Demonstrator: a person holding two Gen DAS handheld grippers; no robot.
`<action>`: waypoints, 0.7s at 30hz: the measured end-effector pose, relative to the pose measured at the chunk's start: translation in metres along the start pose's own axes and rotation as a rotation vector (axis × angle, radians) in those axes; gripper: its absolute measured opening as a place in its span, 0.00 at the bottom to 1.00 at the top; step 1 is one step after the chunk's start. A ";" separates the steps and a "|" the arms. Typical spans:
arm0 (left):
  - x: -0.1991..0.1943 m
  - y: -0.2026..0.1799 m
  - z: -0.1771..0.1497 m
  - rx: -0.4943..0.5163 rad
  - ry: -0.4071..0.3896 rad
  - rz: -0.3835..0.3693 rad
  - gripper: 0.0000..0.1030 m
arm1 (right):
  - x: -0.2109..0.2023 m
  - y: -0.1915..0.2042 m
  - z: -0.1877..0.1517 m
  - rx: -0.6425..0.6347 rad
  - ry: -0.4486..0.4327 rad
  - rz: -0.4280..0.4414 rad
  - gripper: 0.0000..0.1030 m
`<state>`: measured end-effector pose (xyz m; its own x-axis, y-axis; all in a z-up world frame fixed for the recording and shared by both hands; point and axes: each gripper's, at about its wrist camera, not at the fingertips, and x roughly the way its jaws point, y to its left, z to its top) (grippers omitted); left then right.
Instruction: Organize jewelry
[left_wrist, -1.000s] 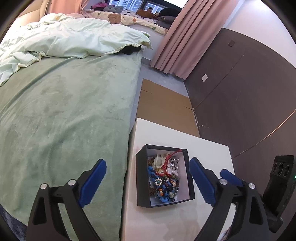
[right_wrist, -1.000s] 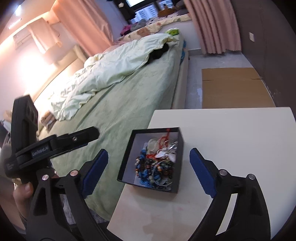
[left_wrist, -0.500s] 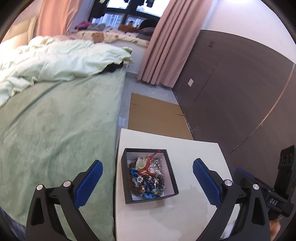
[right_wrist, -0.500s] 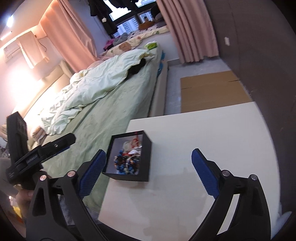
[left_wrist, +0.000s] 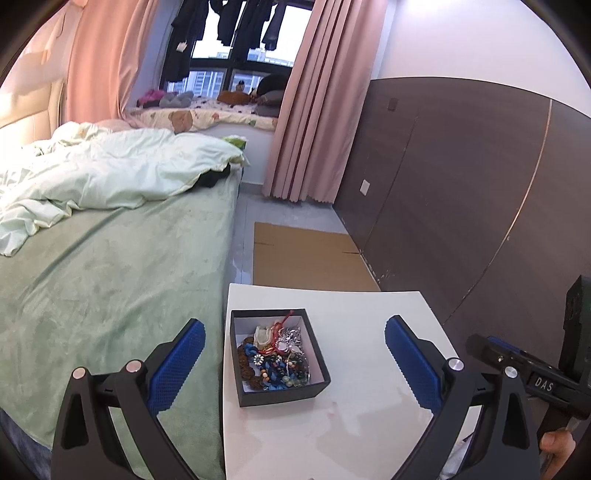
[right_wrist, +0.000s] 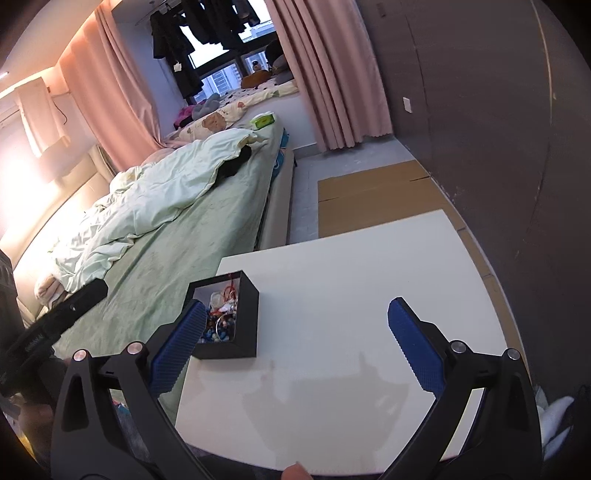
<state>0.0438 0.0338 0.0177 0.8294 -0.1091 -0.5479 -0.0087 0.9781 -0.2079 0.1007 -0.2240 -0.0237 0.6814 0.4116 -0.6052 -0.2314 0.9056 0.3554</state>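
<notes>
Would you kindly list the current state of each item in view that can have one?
Black box: lidless, upright on the white table, near its bed-side edge.
Jewelry: tangled heap inside the box.
Left gripper: open, holding nothing.
Right gripper: open, holding nothing.
Curtains: drawn apart.
Duvet: rumpled on the bed.

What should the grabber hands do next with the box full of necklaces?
Probably bring the left hand-held gripper down into the black box to pick one piece from the tangled jewelry. Both hand-held grippers are open and hold nothing, the left one looks almost straight over the box, and the white table beside it has room to lay pieces out. The right hand-held gripper sits off to the side.
</notes>
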 end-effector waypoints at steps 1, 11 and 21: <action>-0.003 -0.003 -0.002 0.012 -0.004 0.001 0.92 | -0.004 0.001 -0.002 -0.004 -0.009 -0.001 0.95; -0.021 -0.029 -0.027 0.077 -0.057 -0.001 0.92 | -0.039 -0.001 -0.028 -0.038 -0.044 -0.030 0.95; -0.034 -0.042 -0.039 0.144 -0.096 0.033 0.92 | -0.046 -0.003 -0.043 -0.065 -0.018 -0.081 0.95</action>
<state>-0.0063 -0.0109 0.0136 0.8793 -0.0660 -0.4716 0.0376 0.9969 -0.0693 0.0401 -0.2411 -0.0278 0.7123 0.3349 -0.6168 -0.2188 0.9410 0.2582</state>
